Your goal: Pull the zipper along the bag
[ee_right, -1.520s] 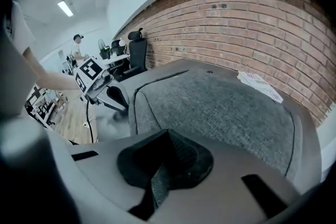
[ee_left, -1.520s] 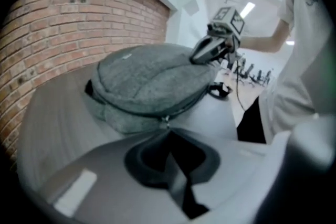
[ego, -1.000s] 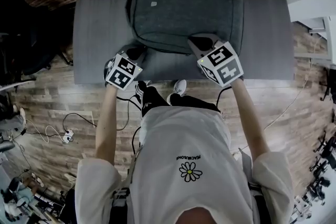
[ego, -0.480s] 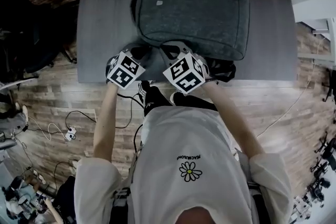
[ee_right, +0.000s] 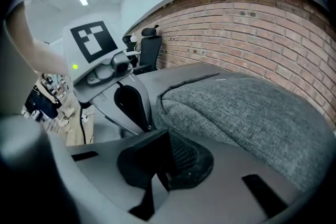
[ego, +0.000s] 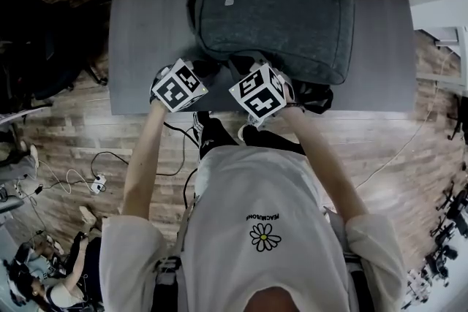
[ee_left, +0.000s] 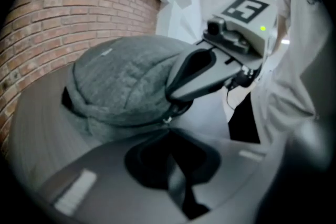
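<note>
person: white short-sleeved t-shirt (ego: 248,179) with a daisy print (ego: 265,237) under a line of small lettering (ego: 263,218); dark trousers (ego: 218,137). left gripper (ee_left: 168,129) and right gripper (ee_right: 166,136): grey moulded shells with black recesses, each topped by a white marker cube (ego: 179,85) bearing black square patterns, with a small green light (ee_left: 262,28) at its edge.

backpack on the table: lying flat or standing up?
Flat. In the head view the backpack lies broad face up on the table; the left gripper view shows it as a low mound.
</note>
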{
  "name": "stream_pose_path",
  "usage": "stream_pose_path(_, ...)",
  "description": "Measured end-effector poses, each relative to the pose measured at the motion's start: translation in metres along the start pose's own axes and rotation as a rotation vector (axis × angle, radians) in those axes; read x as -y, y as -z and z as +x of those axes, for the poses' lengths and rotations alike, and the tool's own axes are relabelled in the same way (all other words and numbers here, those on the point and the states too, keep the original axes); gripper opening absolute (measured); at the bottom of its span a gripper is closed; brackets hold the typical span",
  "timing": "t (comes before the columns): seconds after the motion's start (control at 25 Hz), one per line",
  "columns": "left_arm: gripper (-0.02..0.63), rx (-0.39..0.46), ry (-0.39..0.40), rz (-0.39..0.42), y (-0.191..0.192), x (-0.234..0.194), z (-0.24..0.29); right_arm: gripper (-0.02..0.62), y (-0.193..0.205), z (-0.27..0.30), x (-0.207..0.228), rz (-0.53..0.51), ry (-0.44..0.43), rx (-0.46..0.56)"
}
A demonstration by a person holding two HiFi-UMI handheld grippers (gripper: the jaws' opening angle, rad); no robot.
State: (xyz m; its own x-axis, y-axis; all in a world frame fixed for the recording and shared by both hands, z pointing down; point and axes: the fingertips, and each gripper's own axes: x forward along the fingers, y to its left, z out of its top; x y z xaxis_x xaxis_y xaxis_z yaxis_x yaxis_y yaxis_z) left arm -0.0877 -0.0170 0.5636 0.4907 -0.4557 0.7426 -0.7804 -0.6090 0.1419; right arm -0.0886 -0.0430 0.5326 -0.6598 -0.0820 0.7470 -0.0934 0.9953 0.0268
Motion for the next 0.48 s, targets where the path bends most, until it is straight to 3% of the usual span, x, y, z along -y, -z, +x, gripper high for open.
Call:
stream_pose_path(0.16, 0.006, 0.005, -0.05, -0.009, 0.007, -0.009, -0.004, 0.0, -0.007, -0.023, -0.018, -0.063, -0.04, 0.055)
stream_pose_path(0.24, 0.006, 0.021, -0.059, -0.02, 0.005, -0.007, -0.007, 0.002, -0.009, -0.051, -0.007, -0.064, 0.045, 0.122)
stream_pose_path(0.36, 0.006, 0.027, -0.062, -0.012, 0.001, -0.004, -0.01, 0.002, 0.003, -0.114, 0.049, 0.059, 0.243, 0.188)
stream_pose_path(0.4, 0.006, 0.027, -0.065, -0.006, 0.001, -0.004, -0.01, 0.051, 0.014, -0.133, 0.066, 0.073, 0.28, 0.169)
stream_pose_path(0.48, 0.006, 0.024, -0.083, 0.009, 0.002, -0.005, -0.01, 0.402, 0.045, -0.152, 0.09, -0.015, 0.307, 0.055)
